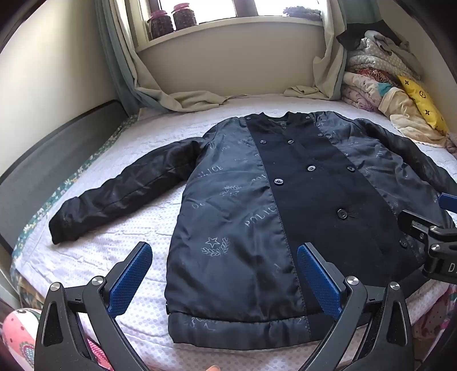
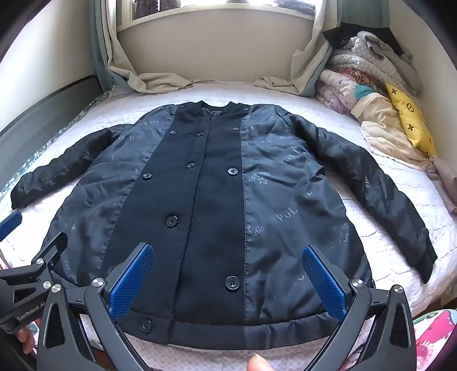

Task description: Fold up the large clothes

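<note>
Two hand-held claws hovered over the near edge of a bed (image 1: 114, 256), both spread wide with nothing between their blue pads. The left claw (image 1: 224, 275) hung above the hem of a dark jacket (image 1: 257, 199); the right claw (image 2: 228, 278) pointed at its buttoned front panel. The jacket lay flat on the white bed cover, buttons up, collar toward the window (image 2: 214, 8), both sleeves stretched out sideways. Beyond it, curtains (image 1: 177, 97) pooled on the mattress, and folded bedding (image 2: 371, 85) was stacked at the far right corner.
</note>
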The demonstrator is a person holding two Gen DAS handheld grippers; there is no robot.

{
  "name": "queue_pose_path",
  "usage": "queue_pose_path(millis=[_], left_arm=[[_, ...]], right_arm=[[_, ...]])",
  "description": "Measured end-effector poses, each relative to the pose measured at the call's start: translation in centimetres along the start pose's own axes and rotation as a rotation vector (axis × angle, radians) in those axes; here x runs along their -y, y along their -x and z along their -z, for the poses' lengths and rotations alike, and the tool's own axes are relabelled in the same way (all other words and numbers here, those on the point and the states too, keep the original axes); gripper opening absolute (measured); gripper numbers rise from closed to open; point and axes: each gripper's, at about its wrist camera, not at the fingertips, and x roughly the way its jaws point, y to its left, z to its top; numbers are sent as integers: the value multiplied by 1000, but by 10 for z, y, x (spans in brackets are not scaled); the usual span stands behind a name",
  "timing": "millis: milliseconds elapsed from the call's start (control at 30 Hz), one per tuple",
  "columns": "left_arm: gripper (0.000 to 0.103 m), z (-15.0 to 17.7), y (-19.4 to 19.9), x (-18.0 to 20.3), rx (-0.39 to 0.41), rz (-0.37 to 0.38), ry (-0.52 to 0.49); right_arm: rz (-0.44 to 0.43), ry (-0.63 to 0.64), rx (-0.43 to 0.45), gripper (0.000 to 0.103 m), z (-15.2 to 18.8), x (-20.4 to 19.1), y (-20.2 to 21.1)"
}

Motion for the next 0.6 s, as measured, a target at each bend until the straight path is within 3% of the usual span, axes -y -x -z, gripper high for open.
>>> queue_pose_path(millis=[600], left_arm=[[103,4,-6,3,-19,9,6]], right_arm=[[-12,-8,-22,103,0,-1,-6]])
